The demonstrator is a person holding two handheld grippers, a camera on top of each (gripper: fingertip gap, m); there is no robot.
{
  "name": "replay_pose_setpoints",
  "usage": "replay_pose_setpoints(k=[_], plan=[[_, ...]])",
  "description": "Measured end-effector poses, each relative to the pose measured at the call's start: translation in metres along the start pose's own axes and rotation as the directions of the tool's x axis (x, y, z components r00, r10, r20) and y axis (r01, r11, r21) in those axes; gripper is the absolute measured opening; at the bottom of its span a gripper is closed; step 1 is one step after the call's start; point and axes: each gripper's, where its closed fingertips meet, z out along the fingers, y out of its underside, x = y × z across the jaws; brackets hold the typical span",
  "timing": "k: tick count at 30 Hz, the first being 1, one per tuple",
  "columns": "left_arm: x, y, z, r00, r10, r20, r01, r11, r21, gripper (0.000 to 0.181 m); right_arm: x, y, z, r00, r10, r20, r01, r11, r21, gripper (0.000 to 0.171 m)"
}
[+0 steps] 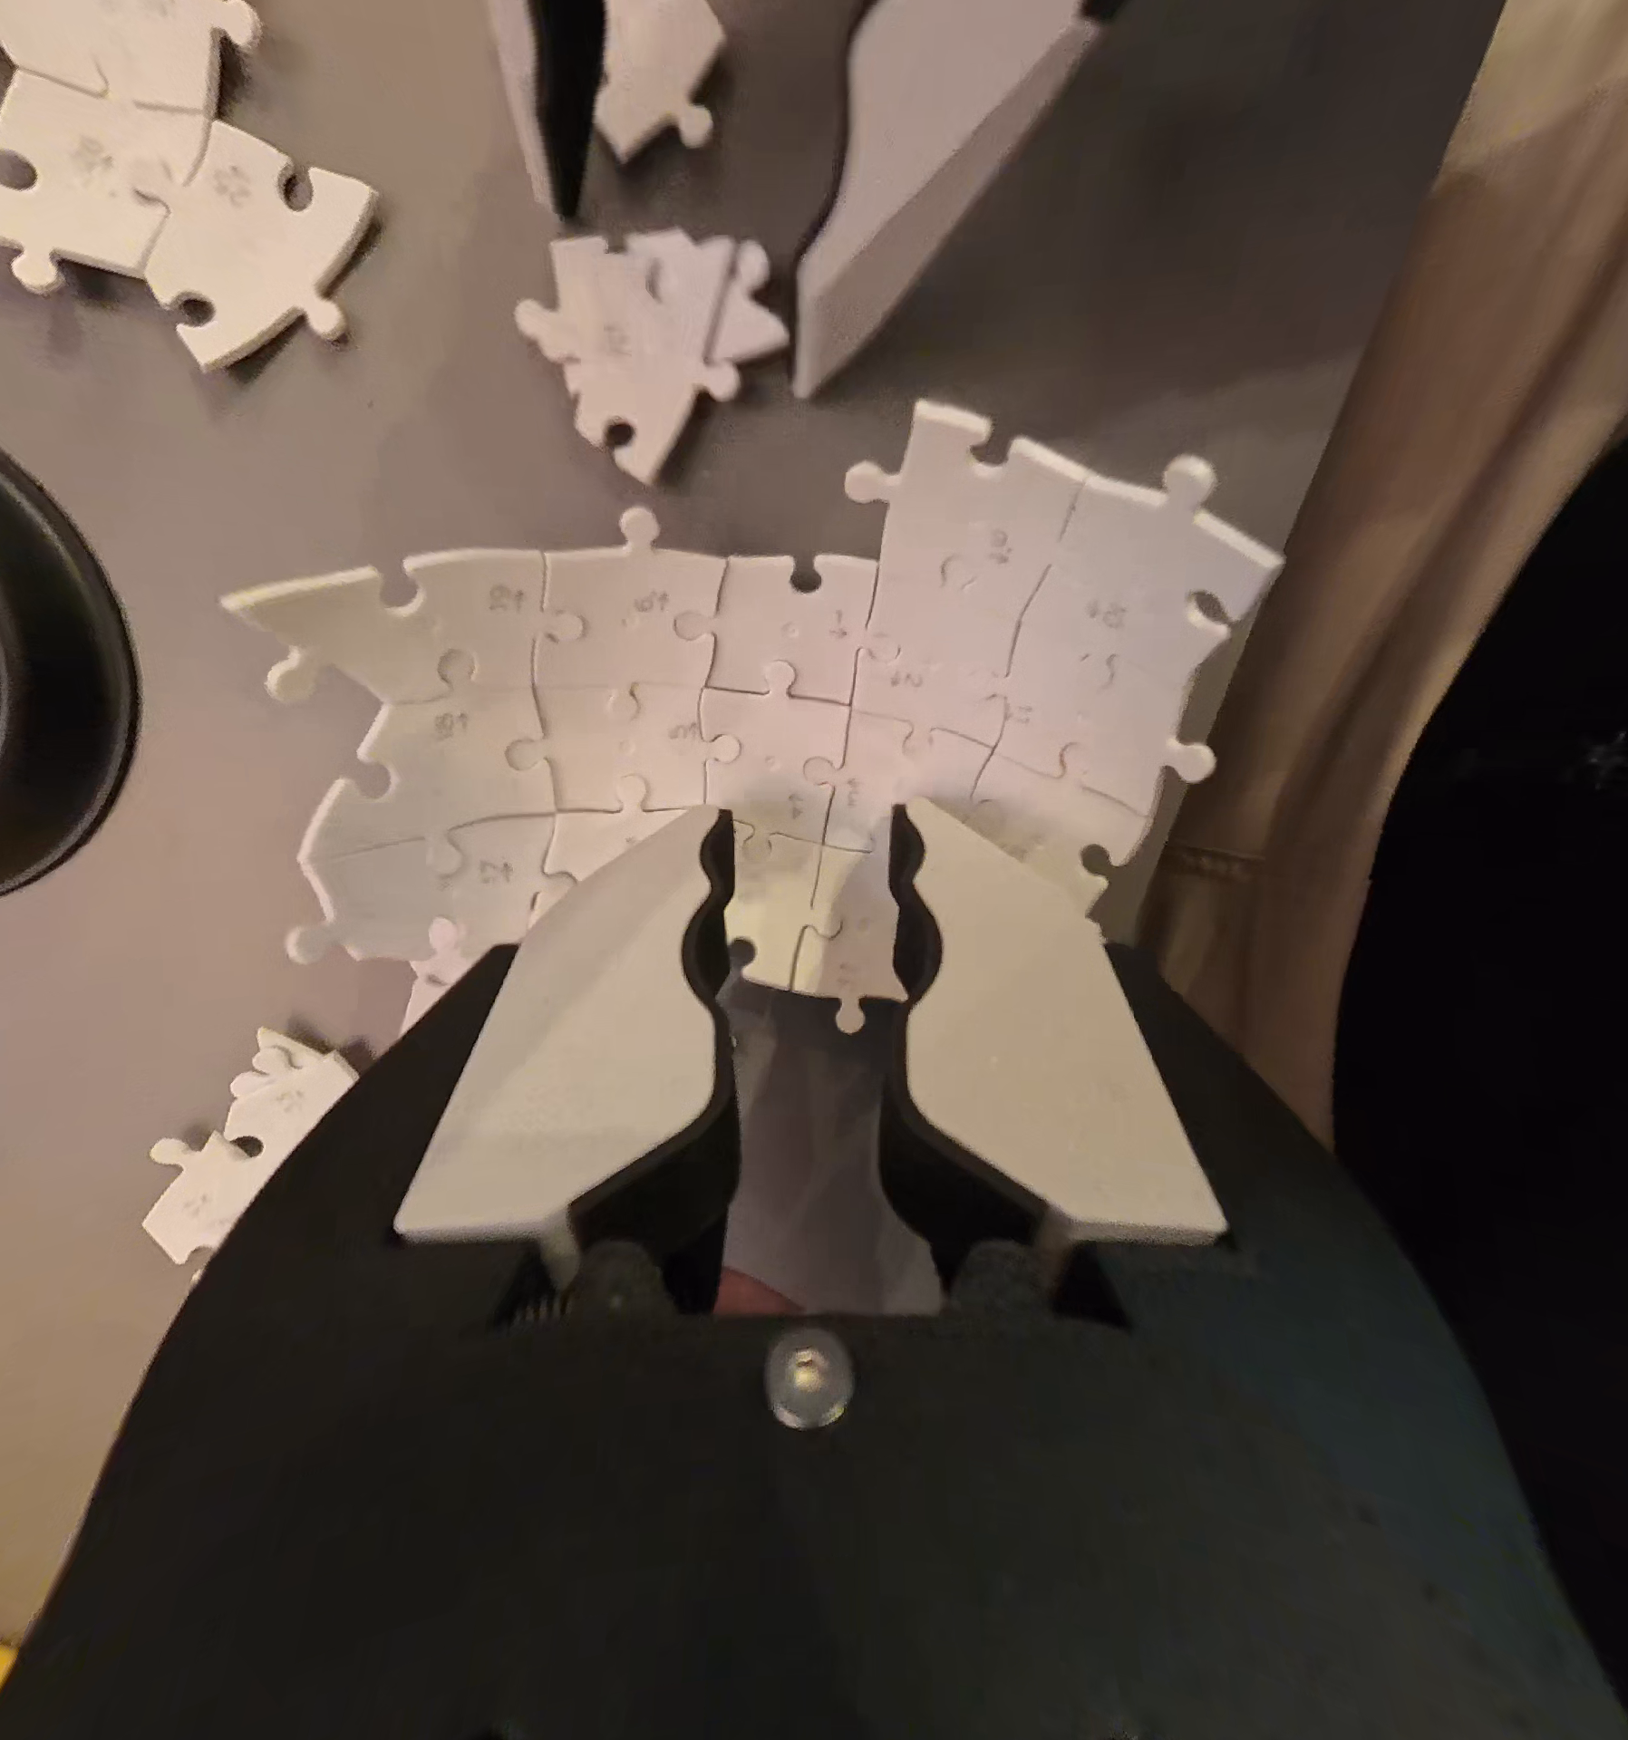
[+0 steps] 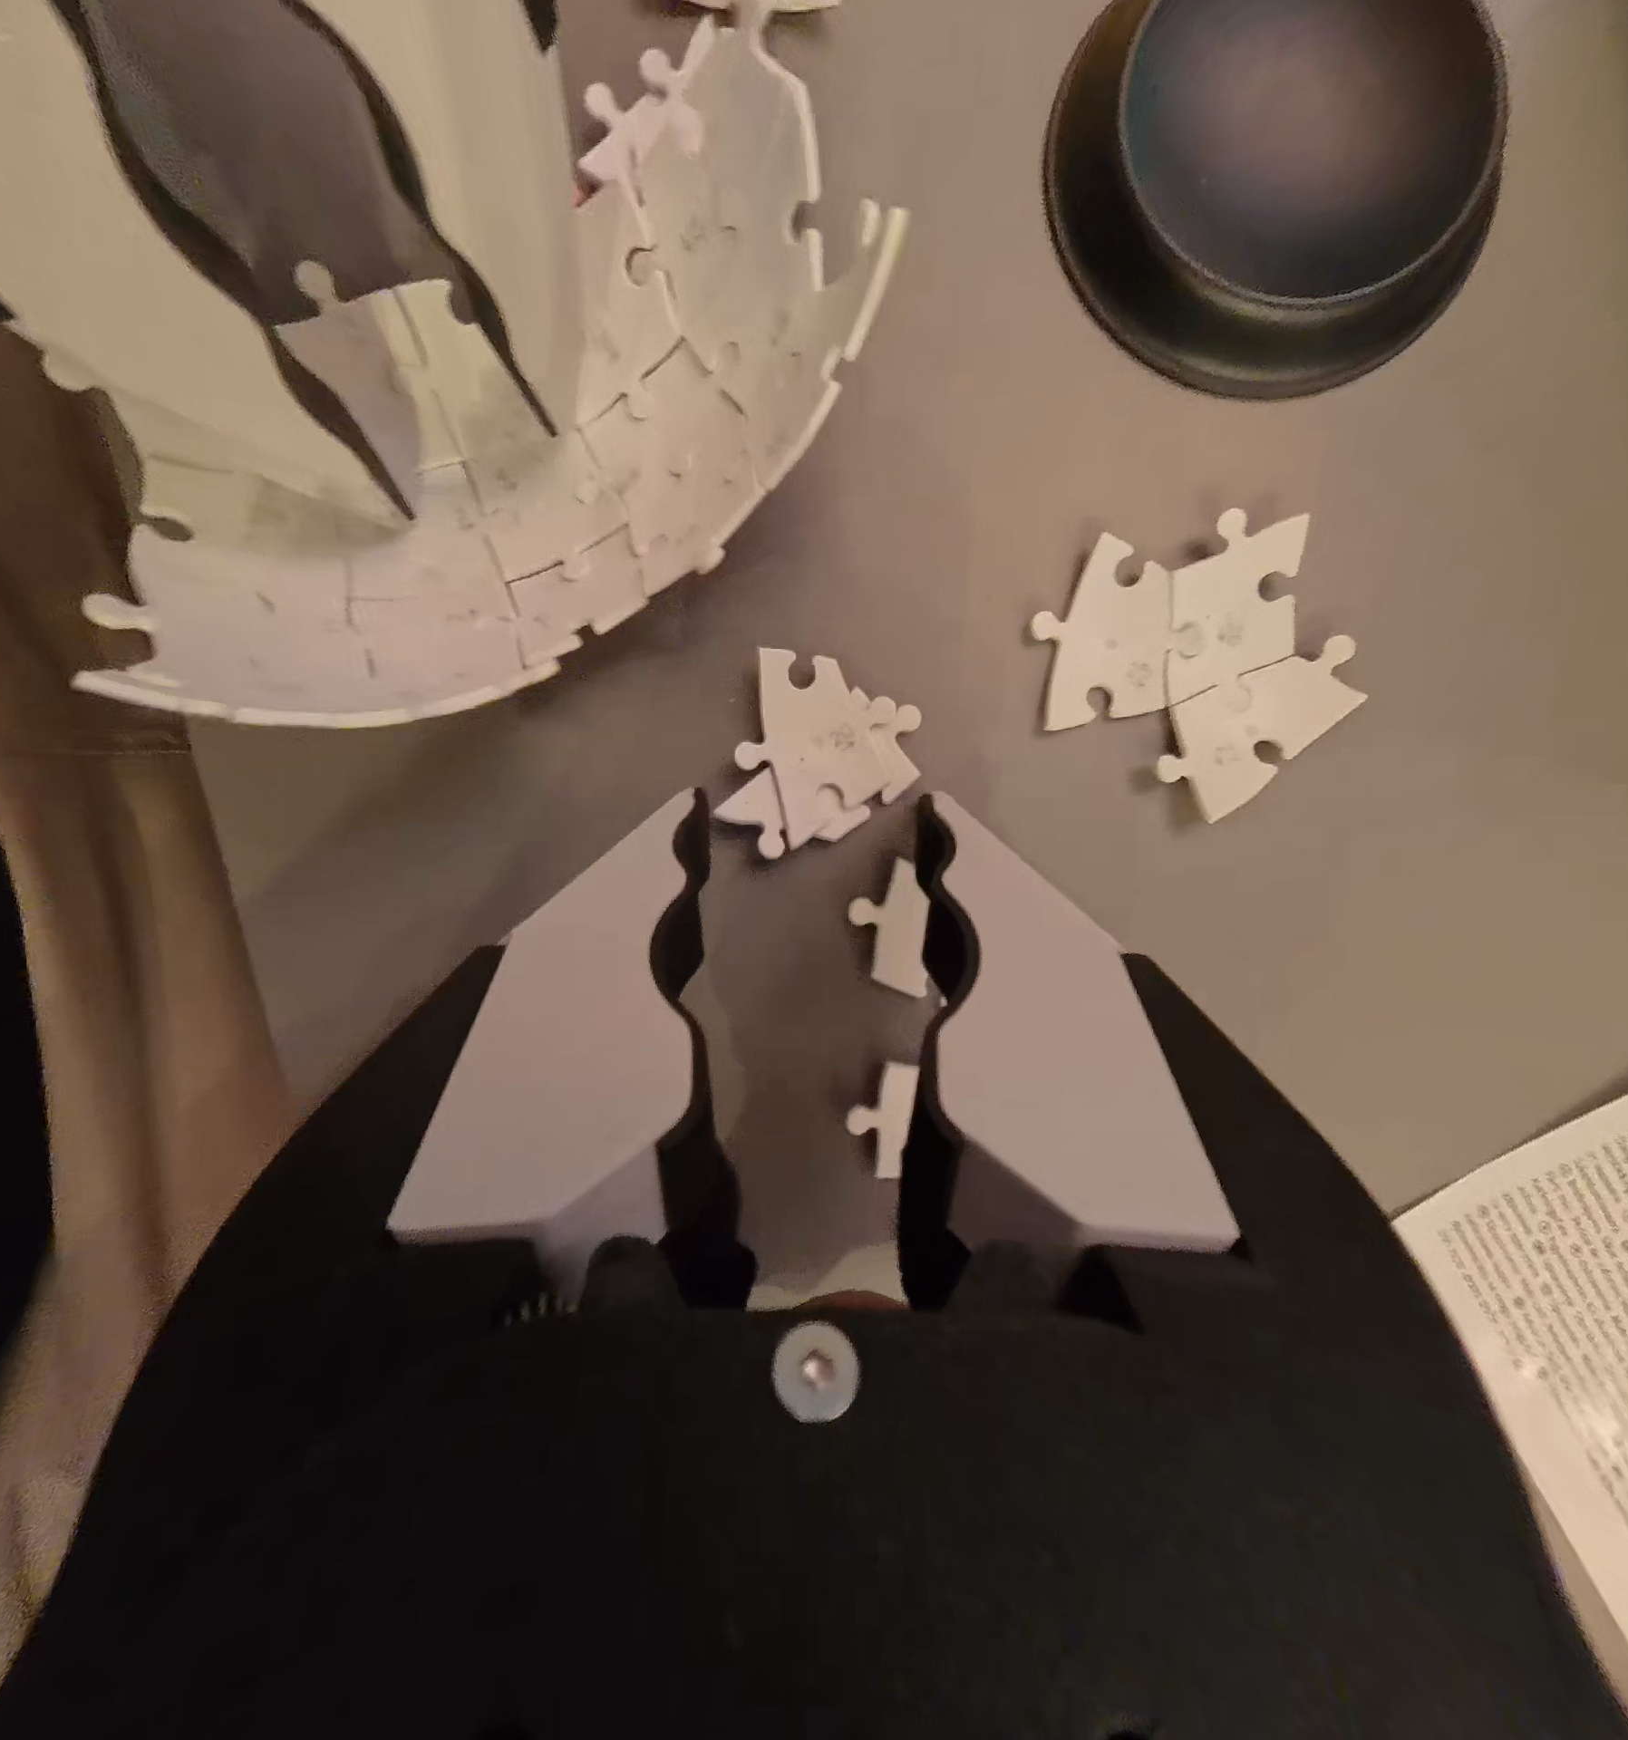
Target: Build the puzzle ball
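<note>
Left gripper [image 1: 815,829]: jaws partly apart, clamped on the lower edge of the curved assembled puzzle section [image 1: 773,697], holding it tilted above the grey table [image 1: 415,452] near the table's edge.

Right gripper [image 2: 810,810]: jaws apart, nothing between them, hovering over a small cluster of loose pieces [image 2: 820,749]; two single pieces [image 2: 895,932] lie under its right finger.

Surroundings: a joined three-piece group [image 2: 1206,659] further right, black round stand [image 2: 1281,188] beyond, printed leaflet [image 2: 1582,1318] at the lower right. Beige fabric [image 1: 1469,565] lies beside the table.
</note>
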Motion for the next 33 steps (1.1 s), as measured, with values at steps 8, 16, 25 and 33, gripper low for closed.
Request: replay_pose_setpoints(k=[8,16,25,33], plan=[[-0.006,0.008,-0.005,1.000,0.006,-0.002,-0.006,1.000,0.008,0.032,0.013,0.016,-0.011,1.000,0.007,0.023,-0.006,0.998,-0.060,0.031],[0.007,0.001,-0.001,0.991,0.131,-0.032,-0.130,0.991,0.039,0.033,-0.005,0.050,-0.049,0.985,-0.051,0.165,0.072,0.989,-0.126,0.032],[0.003,-0.009,-0.001,0.988,0.152,-0.007,-0.151,0.987,0.060,0.035,-0.011,0.062,-0.050,0.992,0.080,0.101,-0.067,0.990,-0.123,0.042],[0.005,-0.022,0.005,0.984,0.176,-0.031,-0.174,0.982,0.070,0.038,0.003,0.060,-0.067,0.985,0.171,0.034,-0.170,0.985,-0.025,0.040]])
